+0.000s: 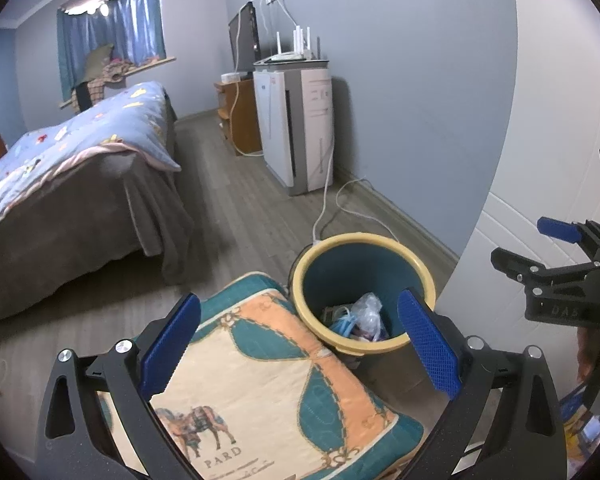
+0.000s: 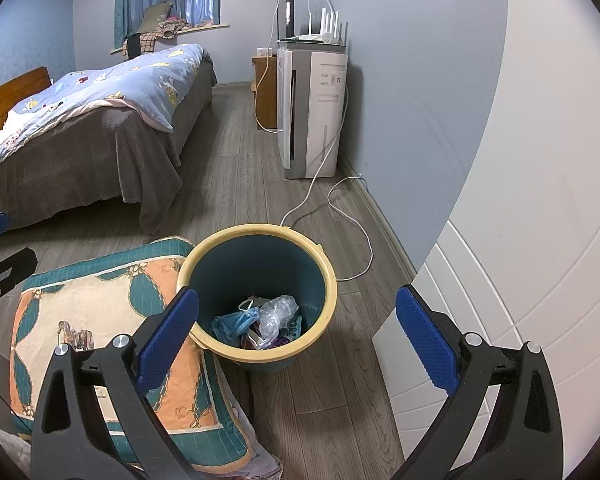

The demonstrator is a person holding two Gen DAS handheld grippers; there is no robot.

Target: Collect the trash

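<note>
Both hand-held grippers, left point(image 1: 298, 344) and right point(image 2: 296, 336), gape empty above bin point(image 2: 204, 256); you hover there, likely sizing up trash point(image 2: 260, 320) inside, cushion point(image 2: 100, 300) touching bin.

A bin point(image 2: 256, 300) is seen at the centre of the right wrist frame, standing on the floor point(image 2: 332, 380), with trash point(image 2: 260, 320) lying in its bottom. A cushion point(image 2: 100, 340) is pressed against its left side. A bed point(image 2: 88, 128) is placed at upper left, an appliance point(image 2: 316, 116) against the wall at upper centre, and a door point(image 2: 520, 240) at right.
</note>
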